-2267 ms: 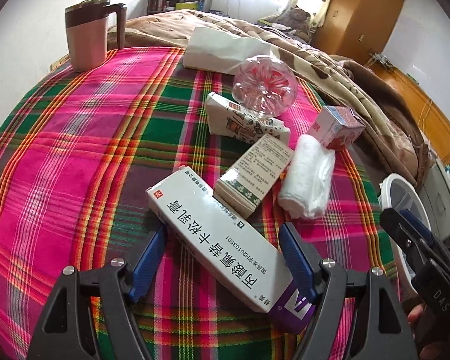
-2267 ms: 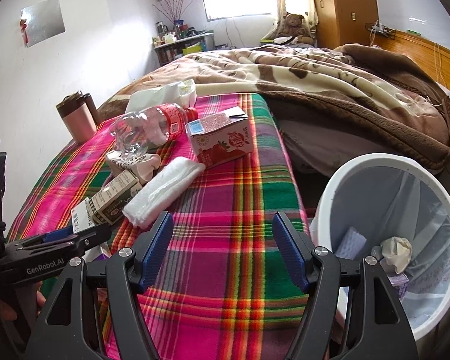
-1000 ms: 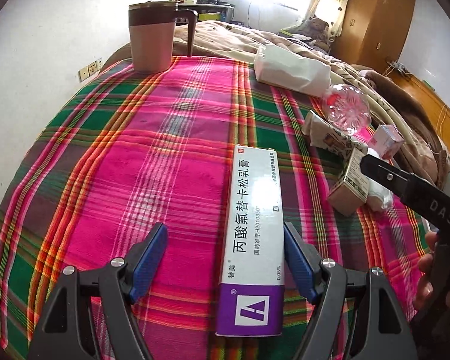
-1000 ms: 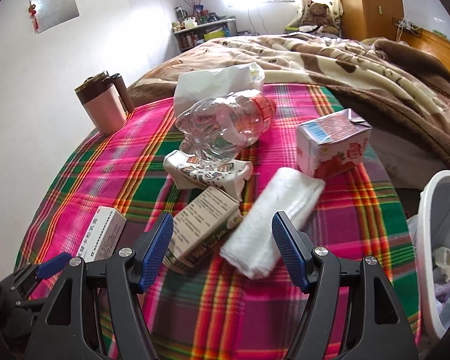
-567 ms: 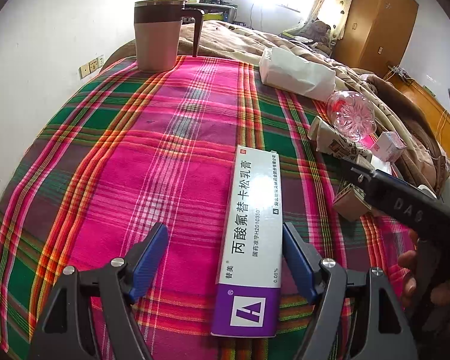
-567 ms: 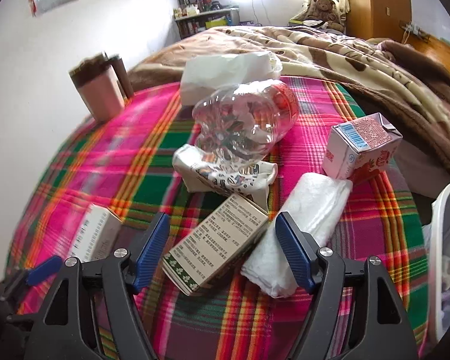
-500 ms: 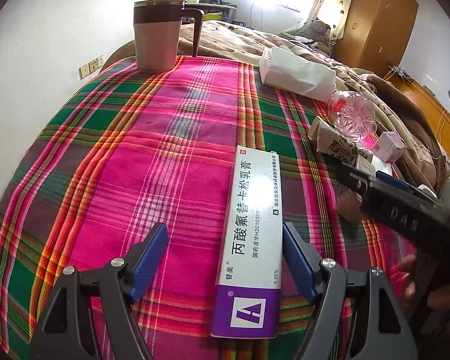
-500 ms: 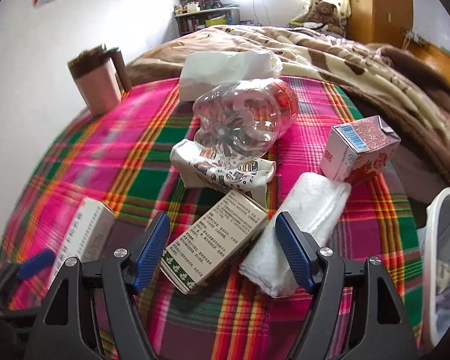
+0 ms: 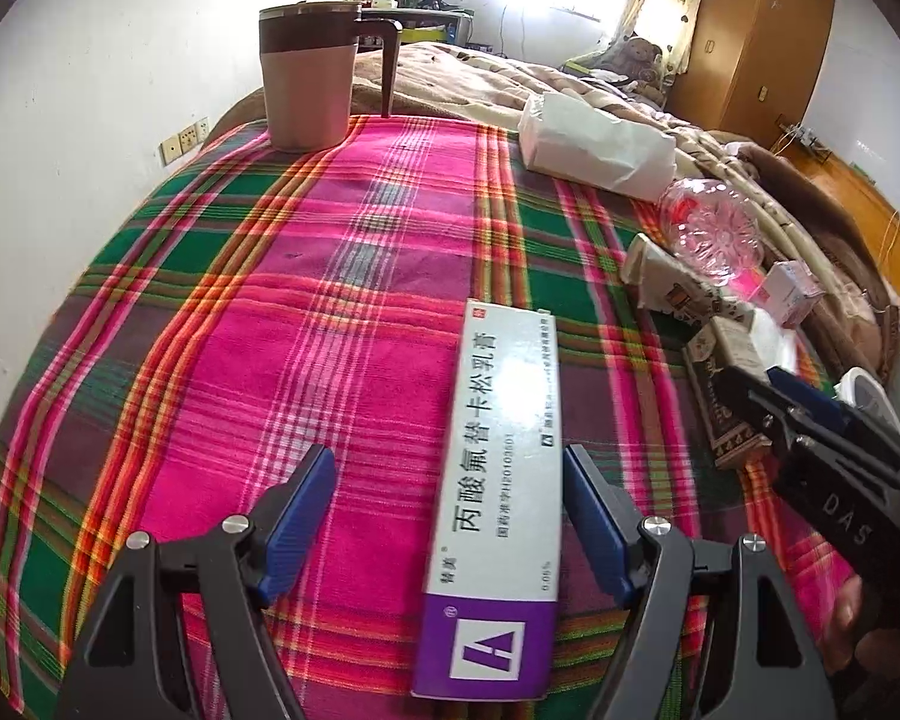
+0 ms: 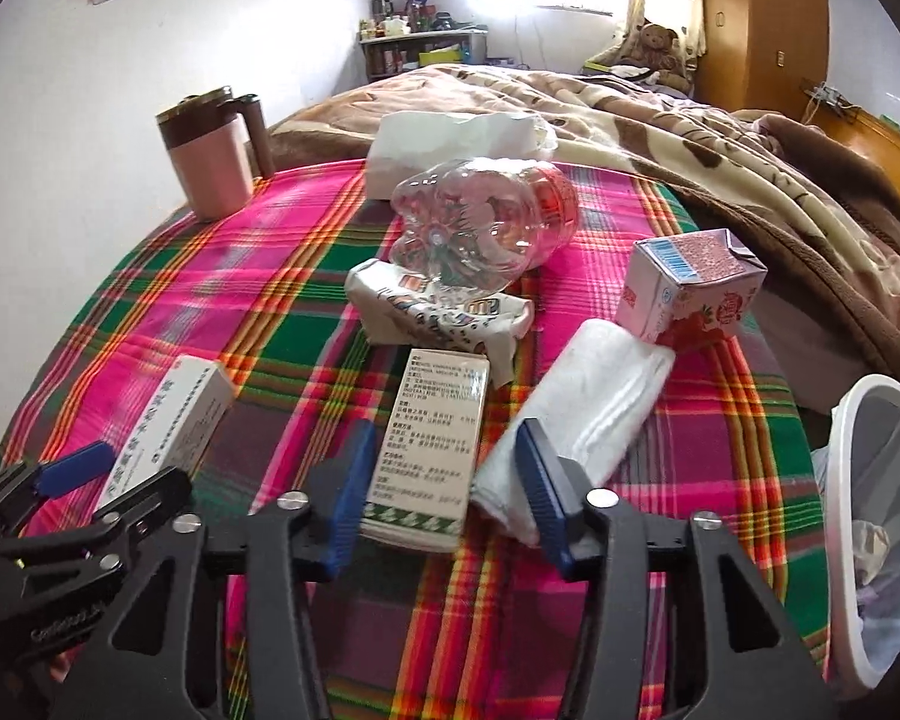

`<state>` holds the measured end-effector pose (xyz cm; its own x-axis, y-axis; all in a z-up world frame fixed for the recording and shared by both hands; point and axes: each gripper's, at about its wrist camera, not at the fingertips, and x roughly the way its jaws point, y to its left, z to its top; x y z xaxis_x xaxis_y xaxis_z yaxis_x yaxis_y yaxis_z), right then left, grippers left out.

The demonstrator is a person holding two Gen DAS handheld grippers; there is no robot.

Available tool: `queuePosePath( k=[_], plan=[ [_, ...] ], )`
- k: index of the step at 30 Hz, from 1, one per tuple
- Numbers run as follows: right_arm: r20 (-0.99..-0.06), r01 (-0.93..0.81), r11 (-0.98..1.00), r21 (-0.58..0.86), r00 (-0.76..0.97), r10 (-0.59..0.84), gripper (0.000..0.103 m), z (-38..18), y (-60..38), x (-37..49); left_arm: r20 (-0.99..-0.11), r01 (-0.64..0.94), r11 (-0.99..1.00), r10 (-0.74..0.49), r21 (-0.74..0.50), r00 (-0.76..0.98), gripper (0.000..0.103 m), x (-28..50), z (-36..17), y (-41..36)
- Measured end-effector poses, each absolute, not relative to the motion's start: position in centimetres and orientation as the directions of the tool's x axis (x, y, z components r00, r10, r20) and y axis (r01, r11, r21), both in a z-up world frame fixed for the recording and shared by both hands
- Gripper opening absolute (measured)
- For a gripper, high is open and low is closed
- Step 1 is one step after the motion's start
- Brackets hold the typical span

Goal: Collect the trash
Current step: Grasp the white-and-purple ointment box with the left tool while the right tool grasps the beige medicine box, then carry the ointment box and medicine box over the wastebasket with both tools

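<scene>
Because both tongs are lining up separate pickups, the right tongs [image 10: 444, 480] are closing around the green-trimmed box [image 10: 429, 450], not yet pinching, while the left tongs [image 9: 450, 516] stand open astride the purple-ended carton [image 9: 498, 480], touching neither side.

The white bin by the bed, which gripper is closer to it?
Right. The right gripper, closing around a green-edged box, is beside the white bin; the left gripper sits further away over the long purple-ended box.
</scene>
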<state>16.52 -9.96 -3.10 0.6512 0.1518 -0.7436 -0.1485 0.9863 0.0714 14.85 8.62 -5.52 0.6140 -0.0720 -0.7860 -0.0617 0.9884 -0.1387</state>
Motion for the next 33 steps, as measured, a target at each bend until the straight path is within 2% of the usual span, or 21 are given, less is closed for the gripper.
queuePosePath(
  k=[3,4,6,8,33],
  plan=[
    [-0.744,-0.168,0.982,0.086,0.645,0.176,0.032,-3.2,-9.7,16.3,-0.782,-0.051,0.988,-0.085,-0.147,0.618,0.061,14.6,-5.4,8.5],
    [-0.742,-0.173,0.981,0.084,0.646,0.178,0.032,-3.2,-9.7,16.2,-0.780,-0.044,0.988,-0.090,-0.150,0.619,0.059,14.6,-5.4,8.4],
    [-0.740,-0.183,0.980,0.079,0.648,0.181,0.032,-3.2,-9.6,15.9,-0.777,-0.033,0.988,-0.099,-0.152,0.622,0.046,14.5,-5.3,8.3],
    [-0.736,-0.193,0.977,0.094,0.647,0.198,0.032,-3.1,-9.7,15.7,-0.776,-0.021,0.987,-0.114,-0.162,0.620,0.040,14.4,-5.3,8.1],
    [-0.648,-0.178,0.960,0.214,0.710,0.276,0.032,-0.9,-13.7,12.3,-0.694,0.083,0.981,-0.182,-0.174,0.696,0.039,10.9,-1.3,4.2]
  ],
)
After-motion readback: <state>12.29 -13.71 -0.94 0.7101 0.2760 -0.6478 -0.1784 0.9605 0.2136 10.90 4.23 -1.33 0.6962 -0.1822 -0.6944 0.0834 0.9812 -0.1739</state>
